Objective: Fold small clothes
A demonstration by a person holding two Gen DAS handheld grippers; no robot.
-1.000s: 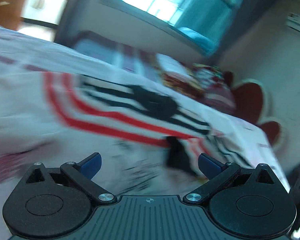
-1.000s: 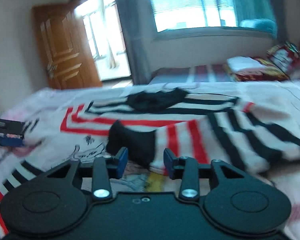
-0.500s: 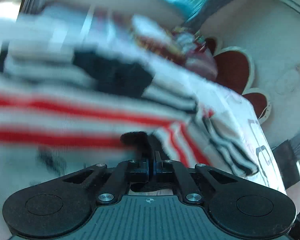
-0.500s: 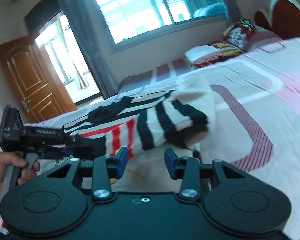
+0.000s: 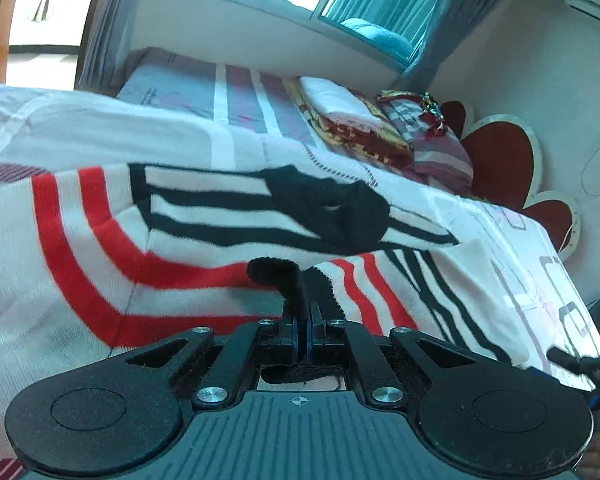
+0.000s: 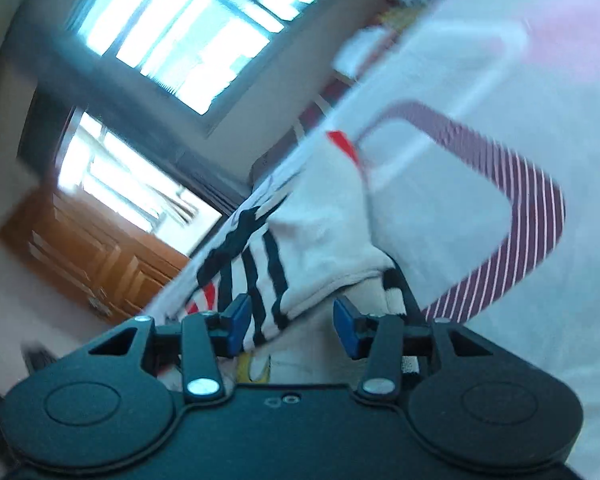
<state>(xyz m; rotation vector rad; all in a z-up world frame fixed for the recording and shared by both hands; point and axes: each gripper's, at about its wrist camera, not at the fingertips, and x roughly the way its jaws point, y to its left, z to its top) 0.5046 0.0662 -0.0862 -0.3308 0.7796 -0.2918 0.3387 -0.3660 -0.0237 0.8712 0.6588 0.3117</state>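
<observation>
A small white sweater (image 5: 204,216) with red and black stripes and a black collar lies spread on the bed. My left gripper (image 5: 302,320) is shut on its black cuff (image 5: 276,274), which sticks up between the pads. In the right wrist view the sweater's folded-over striped part (image 6: 320,240) lies just ahead of my right gripper (image 6: 290,328). That gripper is open, its blue pads (image 6: 238,322) on either side of the fabric edge. The view is tilted and blurred.
The bed has a white cover (image 5: 100,128) with pink and maroon patterns. Folded blankets and pillows (image 5: 380,132) lie by the red headboard (image 5: 500,160). A window (image 6: 188,32) and a wooden door (image 6: 88,256) are behind. The other gripper's tip (image 5: 580,364) shows at the right edge.
My left gripper closed on the black cuff, having been open a second ago. My right gripper swung right and rolled, staying open, and now sits at the sweater's folded edge.
</observation>
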